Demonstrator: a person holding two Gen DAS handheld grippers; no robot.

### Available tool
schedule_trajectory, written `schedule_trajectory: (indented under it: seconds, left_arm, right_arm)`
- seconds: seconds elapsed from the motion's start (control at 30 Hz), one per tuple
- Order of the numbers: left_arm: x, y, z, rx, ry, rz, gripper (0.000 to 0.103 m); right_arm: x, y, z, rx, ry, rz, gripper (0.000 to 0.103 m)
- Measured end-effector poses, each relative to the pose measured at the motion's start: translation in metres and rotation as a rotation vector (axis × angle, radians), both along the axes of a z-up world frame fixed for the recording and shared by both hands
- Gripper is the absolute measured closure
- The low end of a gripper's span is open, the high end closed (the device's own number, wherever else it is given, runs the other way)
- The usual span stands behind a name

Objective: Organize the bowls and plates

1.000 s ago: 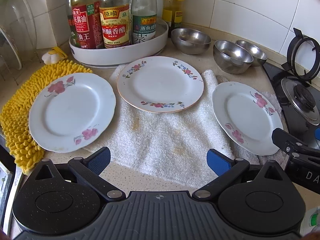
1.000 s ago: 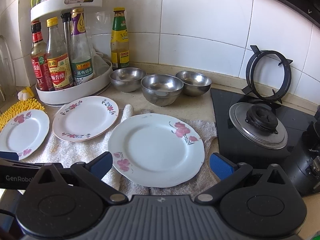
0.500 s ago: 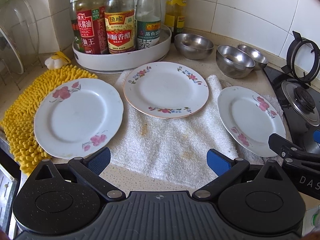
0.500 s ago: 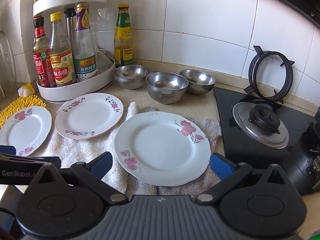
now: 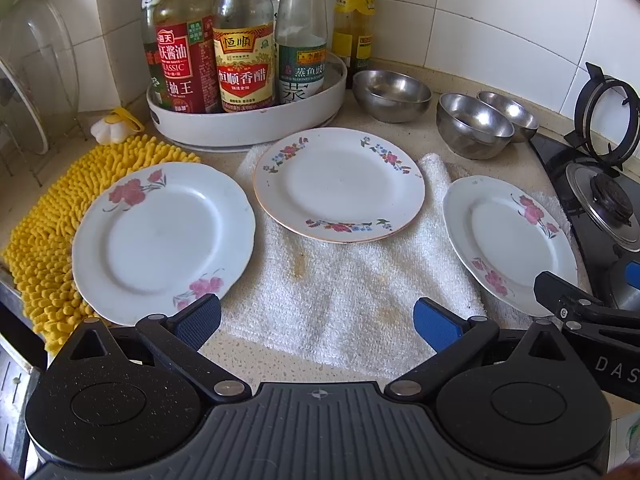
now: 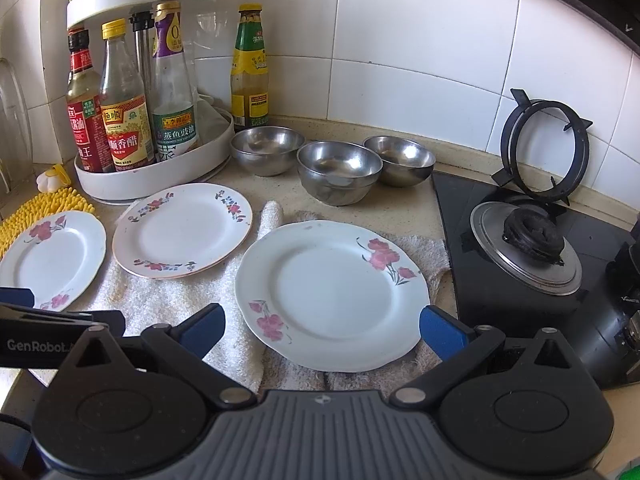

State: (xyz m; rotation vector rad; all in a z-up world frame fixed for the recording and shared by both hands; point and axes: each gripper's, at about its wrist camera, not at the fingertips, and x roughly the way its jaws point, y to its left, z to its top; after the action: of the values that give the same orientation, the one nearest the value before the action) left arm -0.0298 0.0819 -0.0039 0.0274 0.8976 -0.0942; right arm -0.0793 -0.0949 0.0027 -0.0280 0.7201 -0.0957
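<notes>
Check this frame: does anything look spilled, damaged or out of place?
Nothing is spilled or broken. Two oddities: the white towel has yellowish stains near its middle, and the stove's pot support ring is propped upright against the tiles, off the burner.

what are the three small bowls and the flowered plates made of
Bowls: likely stainless steel, semi-polished; grey metal sheen with mirror-like reflections inside. Plates: probably glazed ceramic or porcelain, though enamel or melamine is possible; glossy white surface, printed pink flowers, scalloped rims.
</notes>
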Motion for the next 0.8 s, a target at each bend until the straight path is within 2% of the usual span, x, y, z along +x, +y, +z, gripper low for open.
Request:
schedule_trajectory:
  seconds: [0.8]
  left_arm:
    - [0.008,-0.009,-0.001,0.011,0.005,-0.018,0.0]
  right_arm:
    - [0.007,-0.013,-0.003,0.011,0.006,-0.009,0.0]
